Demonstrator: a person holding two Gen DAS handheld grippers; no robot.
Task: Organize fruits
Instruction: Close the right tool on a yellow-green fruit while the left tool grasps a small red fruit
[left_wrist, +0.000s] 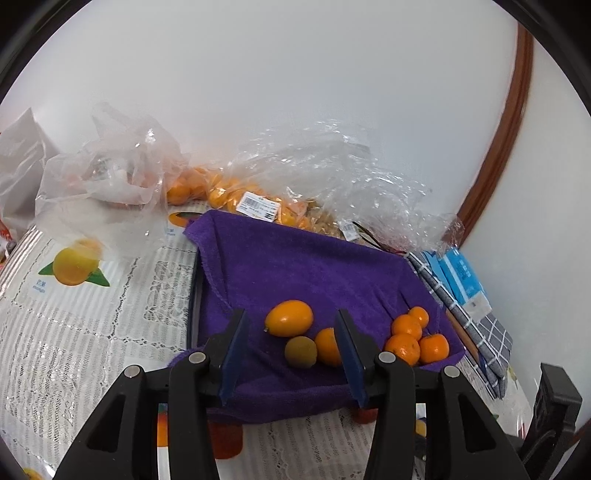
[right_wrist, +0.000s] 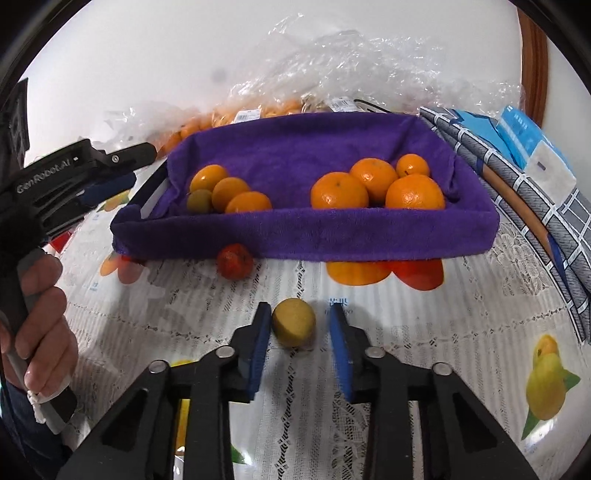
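Purple tray (right_wrist: 314, 229) holds eight grouped fruits (right_wrist: 340, 190). Yellow fruit (right_wrist: 293, 323) waits on bench (right_wrist: 406, 332) between right hand-held gripper's (right_wrist: 299, 308) unclosed jaws; left hand-held gripper (left_wrist: 290, 314) gapes empty.

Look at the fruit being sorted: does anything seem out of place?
Yes. One small yellow-green round fruit lies on the white lace-patterned tablecloth, outside the purple towel-lined tray and in front of it, between the fingers of the right claw. The sorted orange fruits sit inside the tray in two groups.
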